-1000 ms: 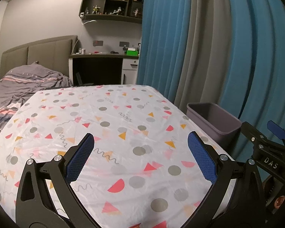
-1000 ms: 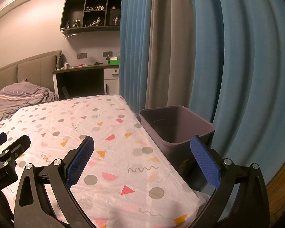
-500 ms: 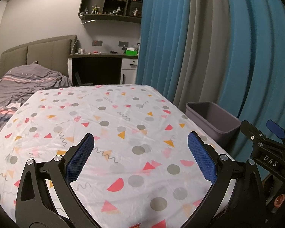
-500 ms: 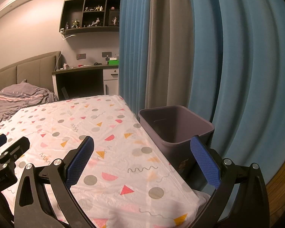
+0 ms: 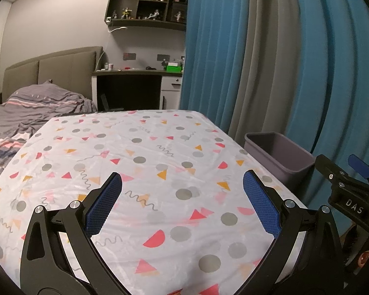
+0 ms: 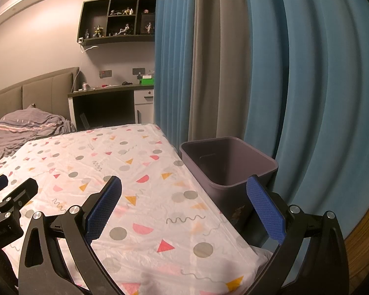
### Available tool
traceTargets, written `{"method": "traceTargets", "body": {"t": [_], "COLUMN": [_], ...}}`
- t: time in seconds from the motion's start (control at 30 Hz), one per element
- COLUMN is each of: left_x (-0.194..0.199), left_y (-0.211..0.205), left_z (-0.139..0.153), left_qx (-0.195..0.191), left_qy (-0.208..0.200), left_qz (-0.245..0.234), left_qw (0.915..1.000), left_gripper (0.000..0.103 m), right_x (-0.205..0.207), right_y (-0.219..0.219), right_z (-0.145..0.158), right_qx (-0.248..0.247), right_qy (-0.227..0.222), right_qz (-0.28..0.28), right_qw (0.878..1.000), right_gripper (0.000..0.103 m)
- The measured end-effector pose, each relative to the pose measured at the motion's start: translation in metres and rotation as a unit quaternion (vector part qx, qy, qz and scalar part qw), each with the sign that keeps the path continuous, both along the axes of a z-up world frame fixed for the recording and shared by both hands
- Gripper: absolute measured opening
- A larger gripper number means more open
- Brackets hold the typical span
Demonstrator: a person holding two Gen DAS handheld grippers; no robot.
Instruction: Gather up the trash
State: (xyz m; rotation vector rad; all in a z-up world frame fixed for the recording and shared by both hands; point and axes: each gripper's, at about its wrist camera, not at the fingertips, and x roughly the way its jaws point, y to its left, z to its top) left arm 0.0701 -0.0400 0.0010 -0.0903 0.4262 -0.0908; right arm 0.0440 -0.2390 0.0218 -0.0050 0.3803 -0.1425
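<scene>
2 grippers, left gripper (image 5: 182, 205) and right gripper (image 6: 183, 206): held wide apart, nothing gripped. Bin (image 6: 227, 164) at 1 o'clock; no trash seen on tablecloth (image 5: 145, 162); scanning advised.

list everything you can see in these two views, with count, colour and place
table: 1, white cloth with coloured shapes, centre
bin: 1, grey-purple, beside the table's right edge, looks empty
curtains: blue and grey, behind the bin
bed: 1, grey striped bedding, far left
desk: 1, dark top, back wall
shelf: 1, dark, figurines, above the desk
left claw: 1, black, blue pads, open, over the table
right claw: 1, same, open
</scene>
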Motion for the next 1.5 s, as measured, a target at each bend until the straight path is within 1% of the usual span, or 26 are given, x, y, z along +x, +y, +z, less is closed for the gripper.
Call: {"method": "traceTargets", "body": {"t": [1.5], "left_x": [-0.0007], "left_y": [0.0029], "left_z": [-0.0013], "left_qx": [0.001], "left_qy": [-0.001], "left_qz": [0.002], "left_qw": [1.0000], "left_gripper": [0.097], "right_x": [-0.0002], "right_y": [-0.0033], "right_z": [0.0003], "right_qx": [0.003], "right_qy": [0.000], "right_qz": [0.000], "right_qw": [1.000], "right_gripper": [0.097]}}
